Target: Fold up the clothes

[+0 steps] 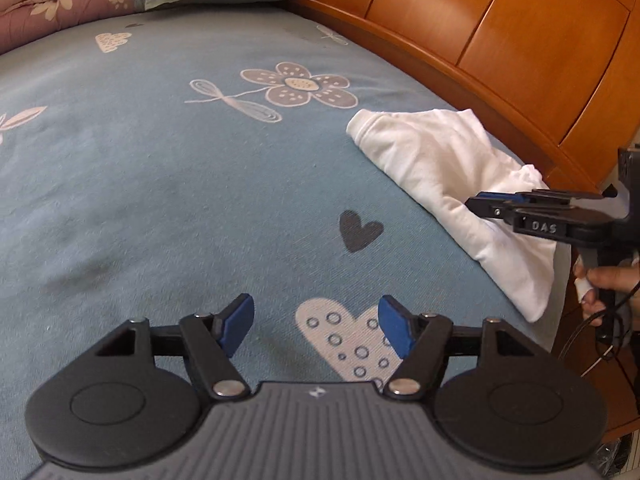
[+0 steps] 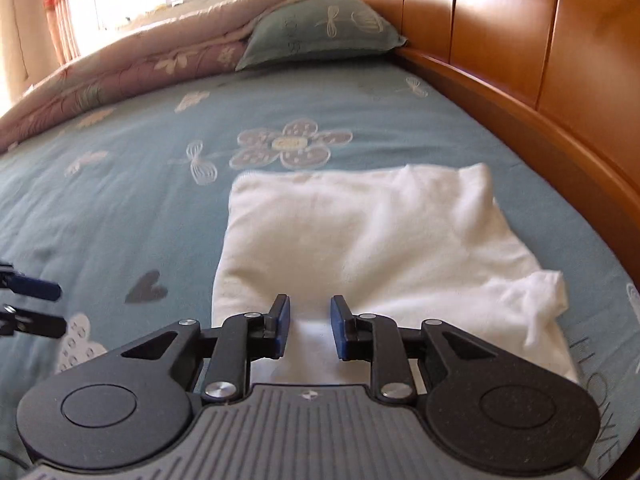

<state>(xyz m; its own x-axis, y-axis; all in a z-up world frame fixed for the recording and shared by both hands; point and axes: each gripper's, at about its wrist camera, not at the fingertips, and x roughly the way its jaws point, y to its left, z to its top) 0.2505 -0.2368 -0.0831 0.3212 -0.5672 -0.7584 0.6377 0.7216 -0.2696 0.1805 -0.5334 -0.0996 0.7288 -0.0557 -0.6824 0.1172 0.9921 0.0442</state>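
While the white garment (image 2: 360, 248) lies already folded into a rough rectangle on the bed (image 1: 160, 180), close to the wooden headboard (image 1: 500, 40), the fold itself looks all but done, with tidying or setting aside left. One corner at the near right side sits bunched and loose rather than flat.

At the garment's near edge the right tool (image 2: 306, 328) points down with a narrow gap between its blue pads; white cloth shows in that gap, but the pads do not appear to press on it, so I judge it unclasped, either just let go or about to pinch. Well to the side, over bare sheet beside a spotted heart print, the left tool (image 1: 316, 326) has its jaws wide apart and holds nothing.

If more folding is wanted, the next move calls for the right tool to close on that near edge and the left to come across to the garment's other side, so both lift evenly. Otherwise the loose corner needs tucking flat.
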